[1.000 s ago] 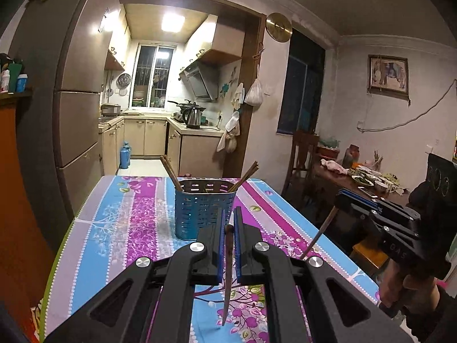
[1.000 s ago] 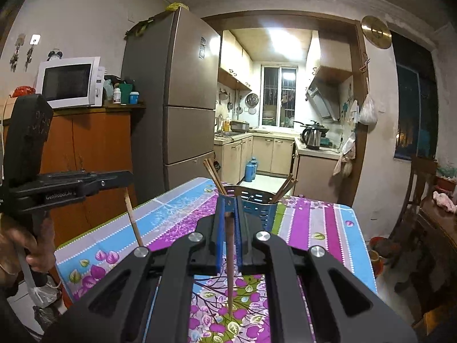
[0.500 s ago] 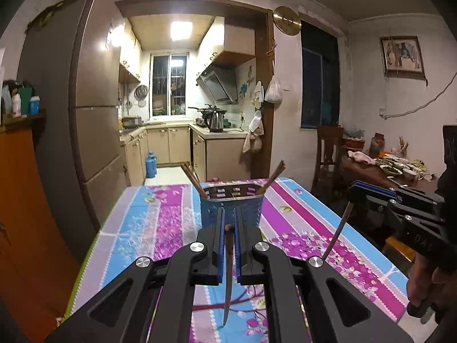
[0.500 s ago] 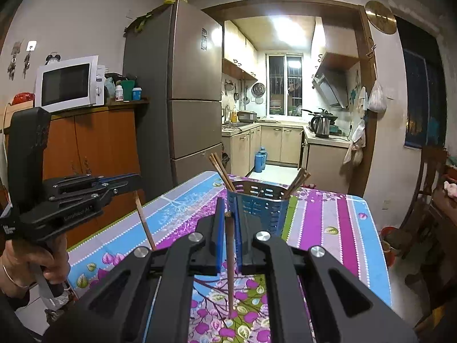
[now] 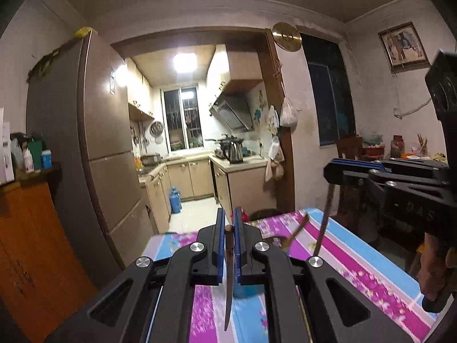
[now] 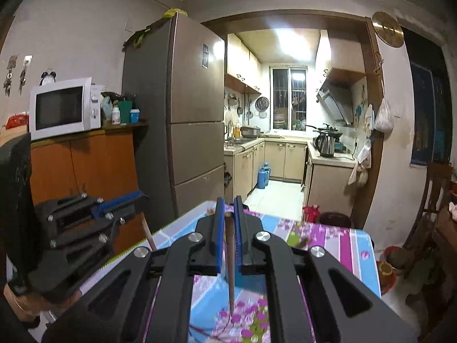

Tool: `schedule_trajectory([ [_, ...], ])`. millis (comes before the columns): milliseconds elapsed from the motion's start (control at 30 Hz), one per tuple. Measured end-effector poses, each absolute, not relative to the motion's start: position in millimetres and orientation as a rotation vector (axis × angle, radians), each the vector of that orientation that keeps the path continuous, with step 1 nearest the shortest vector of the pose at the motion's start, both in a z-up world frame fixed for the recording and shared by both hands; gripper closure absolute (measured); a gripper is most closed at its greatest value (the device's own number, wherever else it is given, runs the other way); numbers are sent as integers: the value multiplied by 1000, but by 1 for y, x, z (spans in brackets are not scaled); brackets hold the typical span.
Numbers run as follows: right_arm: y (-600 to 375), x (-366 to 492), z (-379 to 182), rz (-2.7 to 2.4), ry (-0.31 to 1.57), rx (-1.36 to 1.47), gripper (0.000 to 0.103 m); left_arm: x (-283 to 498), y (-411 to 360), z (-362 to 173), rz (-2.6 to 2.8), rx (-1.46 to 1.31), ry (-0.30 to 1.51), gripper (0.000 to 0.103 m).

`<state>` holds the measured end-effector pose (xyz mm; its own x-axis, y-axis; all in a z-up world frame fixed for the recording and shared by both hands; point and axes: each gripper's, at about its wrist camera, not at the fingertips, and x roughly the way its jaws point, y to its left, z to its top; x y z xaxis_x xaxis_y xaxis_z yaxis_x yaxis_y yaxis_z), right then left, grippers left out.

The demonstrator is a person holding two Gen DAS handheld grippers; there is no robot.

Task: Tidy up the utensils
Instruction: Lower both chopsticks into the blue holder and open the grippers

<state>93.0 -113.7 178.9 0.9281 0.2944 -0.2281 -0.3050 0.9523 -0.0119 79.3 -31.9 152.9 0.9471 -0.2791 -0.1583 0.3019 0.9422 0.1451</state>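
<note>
My left gripper (image 5: 228, 217) is shut on a brown chopstick (image 5: 227, 285) that hangs point down between its blue pads. The blue utensil holder (image 5: 249, 290) stands on the table just beyond, mostly hidden by the fingers; one chopstick (image 5: 297, 232) in it leans out to the right. My right gripper (image 5: 328, 168) hovers to the right, shut on another chopstick (image 5: 324, 223). In the right wrist view, the right gripper (image 6: 228, 204) pinches its chopstick (image 6: 231, 280) above the holder (image 6: 251, 281), and the left gripper (image 6: 140, 195) with its chopstick (image 6: 148, 235) is at the left.
The table (image 5: 357, 263) has a flowered pink and blue cloth. Beyond its far end are a tall fridge (image 6: 185, 114) and a kitchen doorway. An orange cabinet (image 6: 85, 165) with a microwave stands left; a wooden chair (image 6: 434, 194) and a red bucket (image 6: 388, 268) stand right.
Both grippers have risen and moved toward the holder, each still shut on its chopstick. The holder has dropped low in both views and is now mostly hidden behind the fingers.
</note>
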Motion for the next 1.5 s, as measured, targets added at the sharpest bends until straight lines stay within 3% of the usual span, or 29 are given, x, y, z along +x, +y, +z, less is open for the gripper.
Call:
schedule_trajectory([
  [267,-109,144,220,282,198,-33,98,131,-47,201,-296,148,68,96],
  [567,-112,206,206,200,223,-45,98,207,-62,223,-382,62,63,96],
  [767,-123,238,183,163,253,-27,98,255,-72,200,-418,16,104,96],
  [1033,-126,275,134,190,373,9,97,304,-89,128,-397,57,238,96],
  [1100,-128,274,127,175,371,14,82,309,-90,110,-373,71,274,96],
  [1133,-131,270,126,169,358,30,63,311,-89,105,-373,72,289,96],
  [1167,-133,267,126,164,348,41,56,311,-88,100,-372,68,303,95],
  [1200,-137,261,128,157,331,51,56,310,-85,96,-363,65,310,94],
  [1300,-144,240,131,137,291,56,56,297,-72,93,-325,45,299,71],
  [1333,-147,229,132,137,272,60,53,291,-68,93,-303,42,288,56],
  [1367,-150,216,132,135,250,62,45,282,-63,94,-285,39,276,43],
  [1400,-152,202,132,129,227,59,40,272,-58,94,-274,35,257,38],
  [1467,-154,166,129,118,163,41,18,242,-48,94,-236,43,219,15],
  [1500,-155,150,127,111,137,27,13,227,-45,93,-219,53,205,9],
])
